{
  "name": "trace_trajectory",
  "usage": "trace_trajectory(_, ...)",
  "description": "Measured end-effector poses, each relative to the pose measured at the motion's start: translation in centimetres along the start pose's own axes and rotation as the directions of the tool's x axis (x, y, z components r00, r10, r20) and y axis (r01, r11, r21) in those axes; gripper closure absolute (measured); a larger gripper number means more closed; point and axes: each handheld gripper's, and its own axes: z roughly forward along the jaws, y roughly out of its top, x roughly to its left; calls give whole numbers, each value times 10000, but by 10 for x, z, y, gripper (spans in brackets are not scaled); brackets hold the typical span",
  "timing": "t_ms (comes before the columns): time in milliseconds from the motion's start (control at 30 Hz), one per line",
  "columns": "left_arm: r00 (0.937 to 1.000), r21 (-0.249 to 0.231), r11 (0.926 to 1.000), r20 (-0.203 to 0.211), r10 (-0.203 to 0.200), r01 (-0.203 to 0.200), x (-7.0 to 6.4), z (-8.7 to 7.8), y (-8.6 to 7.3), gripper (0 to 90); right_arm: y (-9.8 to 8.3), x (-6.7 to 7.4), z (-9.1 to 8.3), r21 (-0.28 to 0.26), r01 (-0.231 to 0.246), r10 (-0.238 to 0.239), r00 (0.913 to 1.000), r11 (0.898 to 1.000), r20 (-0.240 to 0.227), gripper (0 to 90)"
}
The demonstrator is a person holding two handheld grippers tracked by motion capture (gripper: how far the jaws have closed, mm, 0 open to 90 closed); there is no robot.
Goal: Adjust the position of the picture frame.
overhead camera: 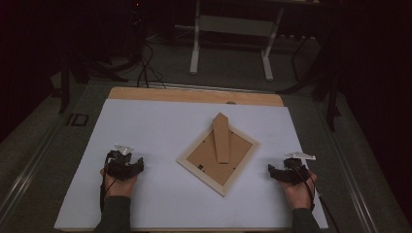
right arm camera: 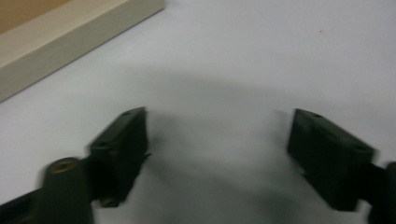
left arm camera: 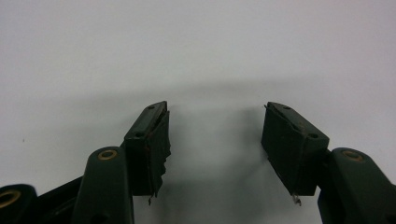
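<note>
Left gripper (overhead camera: 127, 165): I'm holding it at the lower left of the high view, resting on the white sheet (overhead camera: 160, 131). In its own view the jaws are standing wide apart, nothing between them but bare sheet.

Right gripper (overhead camera: 282, 172): I'm holding this one at the lower right of the high view, also sitting on the sheet. Jaws are gaping open too, gripping nothing. Its view is a bit blurry.

Picture frame (overhead camera: 218, 155): it's lying face down in the middle of the high view, turned at an angle, brown backing showing inside the pale wood border. It's sitting between my two grippers, well apart from both.

Stand (overhead camera: 221, 137): the brown easel strip is lying along the back of the frame, sticking out past its upper corner.

Frame edge up close: a pale wood corner (right arm camera: 70, 37) is poking in at the upper left of the right gripper view, apart from the jaws.

Table: a wooden strip (overhead camera: 194, 94) is peeking out past the sheet's top edge.
</note>
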Motion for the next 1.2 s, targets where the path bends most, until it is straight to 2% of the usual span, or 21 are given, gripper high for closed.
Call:
trace_trajectory(33,9995,-29,10000,312,67,-66,1,-2,0,432,0,0,-2,-52,-24,24,10000,10000,-86,288)
trace_trajectory(67,9988,-142,9998,447,175,-169,1,-4,0,462,0,-1,-4,-125,-79,78,9999,9999,-116,298)
trace_trajectory(133,9964,-363,9979,650,553,-530,-1,-9,1,511,0,-2,-7,-230,-120,115,9997,9997,-205,333)
trace_trajectory(167,9964,-363,9979,650,553,-530,-1,-9,1,519,0,-2,-7,-230,-120,115,9997,9997,-205,333)
trace_trajectory(200,9929,-471,9954,810,875,-839,-4,-13,3,528,2,-2,-10,-367,-142,133,9996,9992,-245,348)
trace_trajectory(267,9911,-523,9948,964,918,-871,-5,-14,4,533,2,-2,-11,-405,-158,147,9995,9991,-293,349)
trace_trajectory(333,9835,-548,9928,1411,1132,-1064,-9,-18,5,576,3,-2,-12,-435,-130,115,9993,9990,-350,356)
trace_trajectory(400,9777,-598,9898,1589,1371,-1291,-12,-22,7,602,3,-2,-13,-483,-129,110,9992,9988,-385,367)
trace_trajectory(467,9720,-743,9838,1583,1734,-1634,-16,-26,9,615,4,-2,-15,-569,-106,81,9989,9983,-453,383)
trace_trajectory(533,9690,-929,9798,1576,1903,-1773,-17,-29,10,619,5,-1,-16,-687,-84,52,9989,9976,-473,396)
trace_trajectory(667,9631,-1088,9773,1809,1990,-1815,-19,-29,9,655,5,-1,-21,-937,-89,44,9988,9956,-482,440)
trace_trajectory(833,9581,-905,9777,2005,2044,-1897,-24,-27,9,651,3,-2,-26,-1110,-278,221,9984,9934,-520,489)
trace_trajectory(900,9526,-953,9739,2080,2219,-2060,-27,-28,9,650,2,-3,-28,-1149,-374,305,9977,9927,-611,525)
trace_trajectory(967,9438,-926,9700,2269,2402,-2246,-30,-28,11,649,0,-2,-30,-1182,-474,389,9966,9919,-729,582)
trace_trajectory(1067,9305,-915,9622,2457,2715,-2566,-35,-25,13,659,-2,0,-31,-1056,-361,282,9967,9938,-755,635)
trace_trajectory(1200,9178,-1139,9517,2538,3053,-2851,-40,-25,18,680,-1,4,-30,-968,-143,69,9971,9952,-764,676)
